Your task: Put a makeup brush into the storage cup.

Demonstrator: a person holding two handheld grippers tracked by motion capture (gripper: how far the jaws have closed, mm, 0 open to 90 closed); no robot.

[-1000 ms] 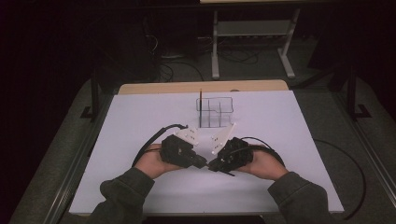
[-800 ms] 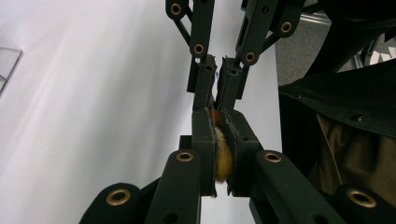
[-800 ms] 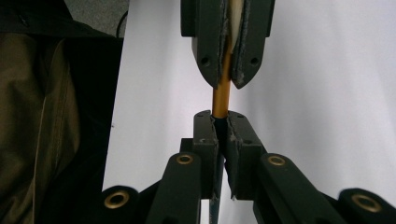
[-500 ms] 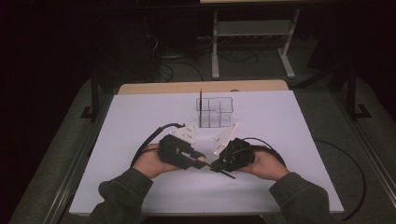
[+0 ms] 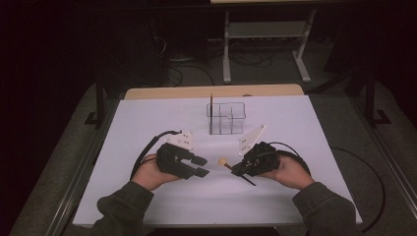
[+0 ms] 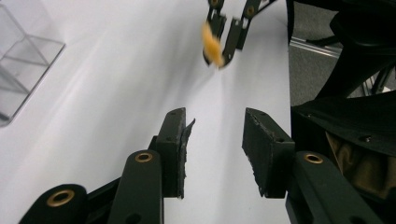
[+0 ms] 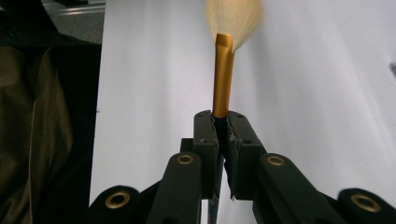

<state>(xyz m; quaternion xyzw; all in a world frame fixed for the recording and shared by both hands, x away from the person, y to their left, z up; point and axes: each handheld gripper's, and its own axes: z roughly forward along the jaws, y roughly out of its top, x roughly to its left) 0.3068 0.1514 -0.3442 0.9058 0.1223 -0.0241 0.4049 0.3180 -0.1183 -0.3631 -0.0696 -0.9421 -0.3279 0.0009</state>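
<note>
Right gripper clamps one brush — bristles pointing toward the left gripper, whose empty jaws have just been opening.

A white rectangular tabletop stands in a dim room, grey carpeted floor and a pale metal stand behind it.
</note>
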